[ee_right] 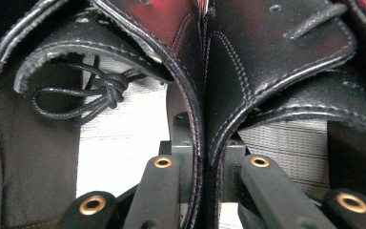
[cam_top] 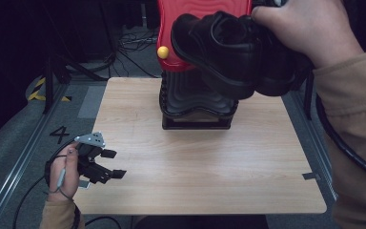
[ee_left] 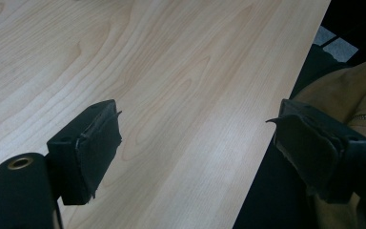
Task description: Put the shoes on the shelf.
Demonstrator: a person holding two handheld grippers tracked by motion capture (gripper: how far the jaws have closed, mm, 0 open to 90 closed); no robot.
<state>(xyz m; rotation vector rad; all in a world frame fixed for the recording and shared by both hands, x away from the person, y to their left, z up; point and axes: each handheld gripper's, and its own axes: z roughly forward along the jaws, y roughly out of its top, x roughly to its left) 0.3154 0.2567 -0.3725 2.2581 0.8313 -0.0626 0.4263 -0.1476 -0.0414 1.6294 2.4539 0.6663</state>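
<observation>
Two black leather lace-up shoes (cam_top: 219,45) hang side by side in the air at the upper right of the high view, under the person's right hand (cam_top: 305,28). In the right gripper view my right gripper (ee_right: 203,167) is shut on the shoes' (ee_right: 228,71) touching inner walls, one jaw inside each shoe; a knotted lace (ee_right: 109,86) shows in the left one. My left gripper (cam_top: 114,163) is low over the table's front-left corner, open with nothing between its pads (ee_left: 100,148).
A red and black ribbed stand (cam_top: 195,102) with a yellow knob (cam_top: 162,52) sits at the back middle of the light wooden table (cam_top: 195,167), partly behind the shoes. Cables lie on the floor beyond. A tan sleeve (ee_left: 348,90) is past the table edge.
</observation>
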